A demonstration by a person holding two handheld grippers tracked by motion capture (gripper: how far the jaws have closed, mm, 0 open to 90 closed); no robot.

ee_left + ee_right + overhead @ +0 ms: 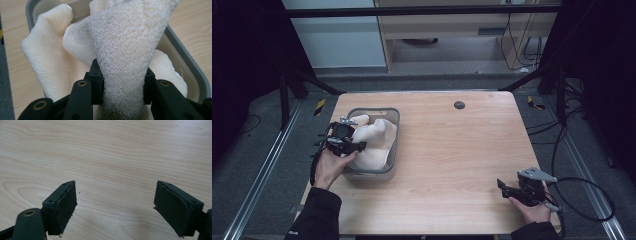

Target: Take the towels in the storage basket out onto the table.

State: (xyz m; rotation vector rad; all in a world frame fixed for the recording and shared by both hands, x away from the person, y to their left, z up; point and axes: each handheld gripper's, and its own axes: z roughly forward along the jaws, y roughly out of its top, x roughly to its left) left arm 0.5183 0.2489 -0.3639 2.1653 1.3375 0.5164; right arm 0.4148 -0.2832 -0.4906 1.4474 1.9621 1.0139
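Wooden table (452, 150): left gripper (122, 82) clamps towel (125, 50) over bin (190, 65)

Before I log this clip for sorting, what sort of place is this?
Probably a lab recording station: a wooden table fenced by a black frame, loose cables on grey carpet, and a person working a cream towel in a grey bin with the left tool.

I see a cream towel (130, 57) with a looped terry weave in a grey bin (392, 145). My fingers (61, 207) are matt black. The surface (452, 155) is pale wood with wavy grain, a dark round spot (459, 105) at 12 o'clock.
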